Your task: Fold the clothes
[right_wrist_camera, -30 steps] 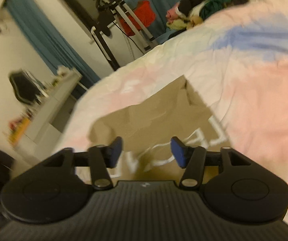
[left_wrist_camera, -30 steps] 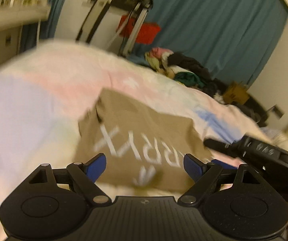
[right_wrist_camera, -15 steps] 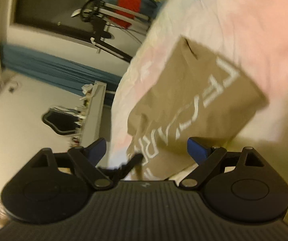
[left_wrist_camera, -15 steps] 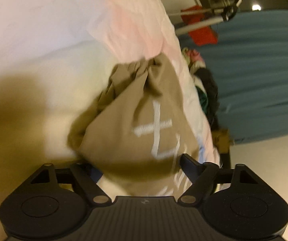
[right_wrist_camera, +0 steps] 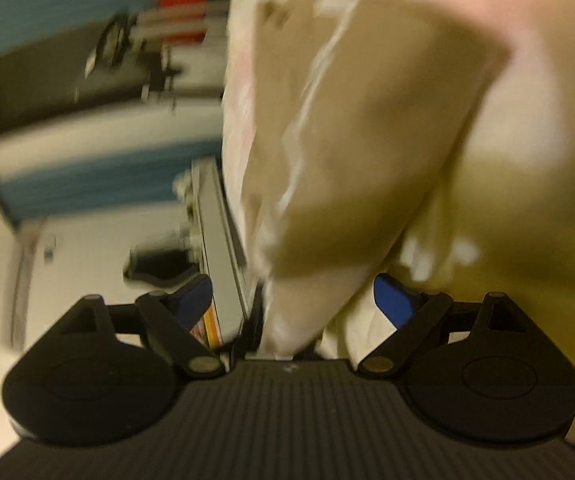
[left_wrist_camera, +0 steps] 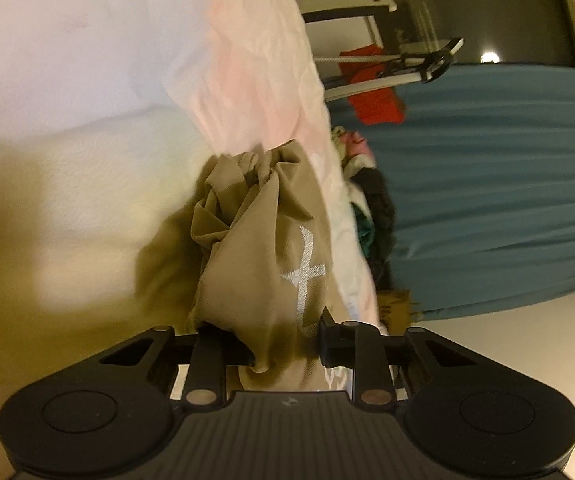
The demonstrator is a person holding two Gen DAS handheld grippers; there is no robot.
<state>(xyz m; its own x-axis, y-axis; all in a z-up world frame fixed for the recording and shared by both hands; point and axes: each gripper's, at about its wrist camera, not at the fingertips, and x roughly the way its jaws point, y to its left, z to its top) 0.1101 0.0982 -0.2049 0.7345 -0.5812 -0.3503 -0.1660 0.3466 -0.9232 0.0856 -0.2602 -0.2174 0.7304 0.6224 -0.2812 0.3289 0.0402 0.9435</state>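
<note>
Ahead, tan shirt (left_wrist_camera: 259,264) edge, pale bedspread (left_wrist_camera: 87,120) beyond.

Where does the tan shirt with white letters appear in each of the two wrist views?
Left wrist: tan shirt at centre, bunched, running down between the closing left gripper.
Right wrist: tan shirt blurred, upper centre, tapering into the open right gripper.
Shared landmark: red cloth on rack.

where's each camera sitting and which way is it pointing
Left wrist: on the left gripper, looking along its closing fingers, khaki shirt bunched between them, bed and blue curtain beyond.
Right wrist: on the right gripper, open, shirt between the pads, blurred.
Shared: shirt, bed.
</note>
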